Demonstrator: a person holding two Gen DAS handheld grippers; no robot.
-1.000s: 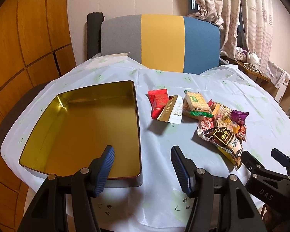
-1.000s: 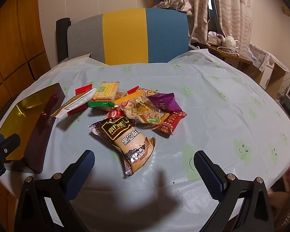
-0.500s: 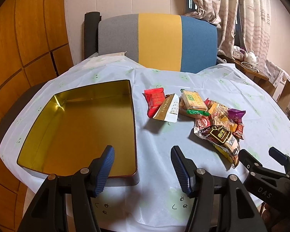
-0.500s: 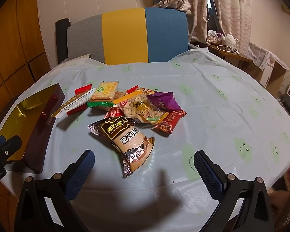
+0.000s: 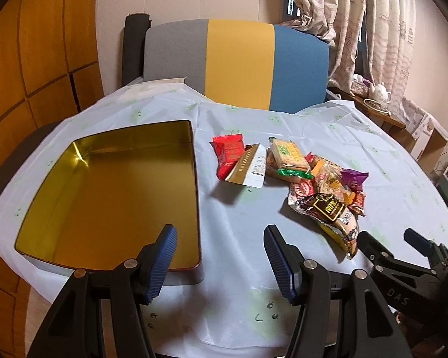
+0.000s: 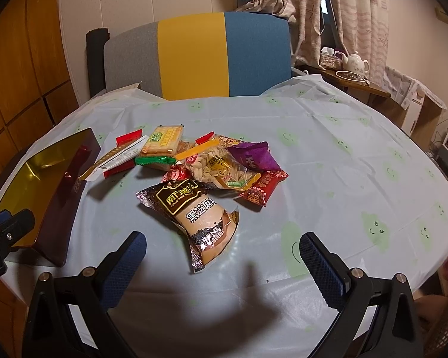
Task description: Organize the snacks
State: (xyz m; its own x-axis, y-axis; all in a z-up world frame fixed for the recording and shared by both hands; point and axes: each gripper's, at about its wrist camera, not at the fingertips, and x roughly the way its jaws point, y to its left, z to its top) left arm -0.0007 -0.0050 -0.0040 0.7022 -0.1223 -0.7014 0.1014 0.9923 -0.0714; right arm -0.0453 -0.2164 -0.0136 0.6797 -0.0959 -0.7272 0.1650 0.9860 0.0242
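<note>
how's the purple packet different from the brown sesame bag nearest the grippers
The purple packet is plain violet and small; the brown sesame bag is dark brown fading to beige with large printed characters, and clearly bigger. The purple packet sits in the pile, leaning on the peanut bag; the brown sesame bag lies mostly on the tablecloth at the pile's near edge. Both are sealed and untouched.

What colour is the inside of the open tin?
Shiny gold; the tin's inside shows best in the left wrist view.
</note>
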